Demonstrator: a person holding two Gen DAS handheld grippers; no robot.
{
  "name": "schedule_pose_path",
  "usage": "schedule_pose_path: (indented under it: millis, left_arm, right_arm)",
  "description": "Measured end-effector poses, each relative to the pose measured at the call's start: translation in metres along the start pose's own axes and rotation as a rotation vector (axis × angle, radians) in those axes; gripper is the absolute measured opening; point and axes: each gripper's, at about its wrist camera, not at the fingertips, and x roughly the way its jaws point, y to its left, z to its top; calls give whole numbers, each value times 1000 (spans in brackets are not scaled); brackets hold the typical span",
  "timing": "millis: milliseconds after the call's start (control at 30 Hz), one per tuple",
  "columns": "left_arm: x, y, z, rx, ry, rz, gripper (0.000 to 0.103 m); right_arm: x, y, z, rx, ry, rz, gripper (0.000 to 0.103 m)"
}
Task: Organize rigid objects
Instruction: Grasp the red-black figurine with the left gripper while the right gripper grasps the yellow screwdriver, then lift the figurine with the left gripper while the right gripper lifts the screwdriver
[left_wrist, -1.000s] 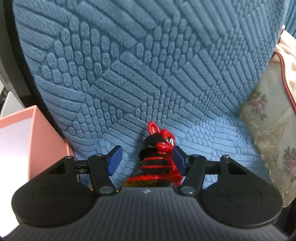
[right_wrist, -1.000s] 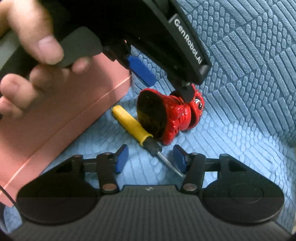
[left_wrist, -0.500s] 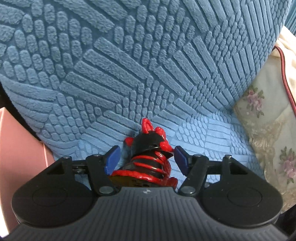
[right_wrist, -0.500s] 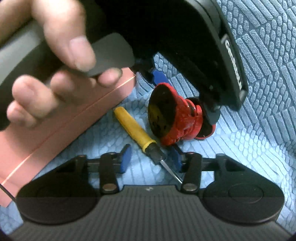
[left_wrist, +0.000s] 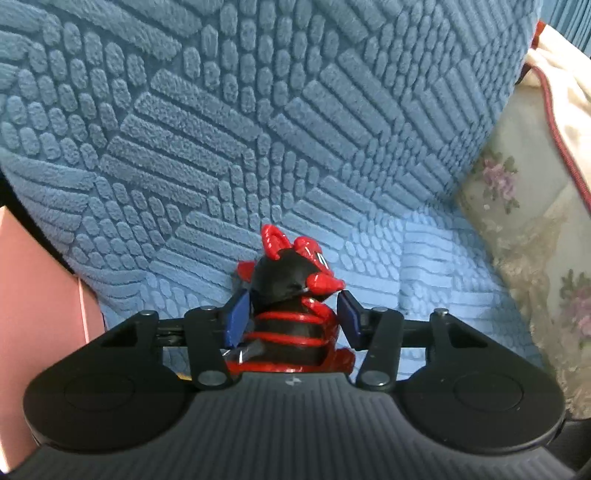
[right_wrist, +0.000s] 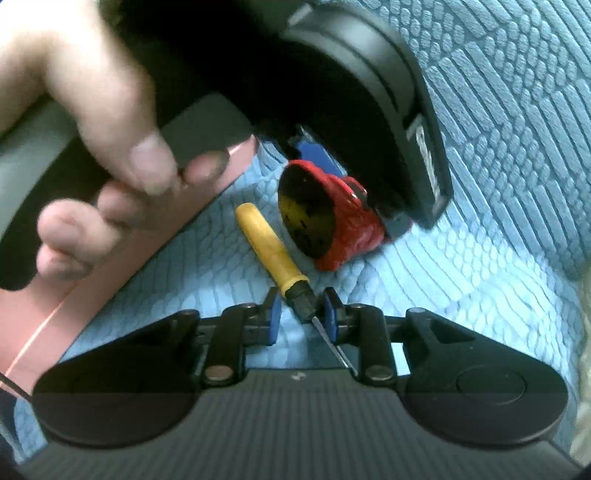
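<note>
A red and black toy figure (left_wrist: 291, 314) lies on the blue textured cushion. My left gripper (left_wrist: 291, 319) has its blue pads around the toy's body, left pad touching, right pad close beside it. In the right wrist view the toy (right_wrist: 328, 221) shows its dark round base under the left gripper's body. A yellow-handled screwdriver (right_wrist: 269, 251) lies on the cushion beside the toy. My right gripper (right_wrist: 303, 314) has narrowed jaws around the screwdriver's black collar, with the metal blade running under the right pad.
A pink box (right_wrist: 55, 306) stands at the left, also at the left edge of the left wrist view (left_wrist: 37, 295). The blue cushion back (left_wrist: 258, 110) rises behind the toy. A floral cream fabric (left_wrist: 535, 240) lies to the right.
My left gripper moved forward and closed in on the toy. My right gripper moved forward to the screwdriver's collar and its jaws narrowed around it.
</note>
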Motion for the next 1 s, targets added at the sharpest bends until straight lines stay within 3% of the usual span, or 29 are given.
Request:
schedule_pose_path:
  millis: [367, 633, 1000]
  left_arm:
    - [-57, -1, -29, -97, -93, -1, 56]
    - [-92, 4, -54, -167, -158, 60, 56]
    - [-111, -13, -103, -181, -161, 106, 56]
  right_arm:
    - [-48, 2, -30, 68, 44, -54, 19]
    - [-66, 13, -51, 137, 66, -151, 16]
    - [-89, 28, -76, 291, 72, -258, 16]
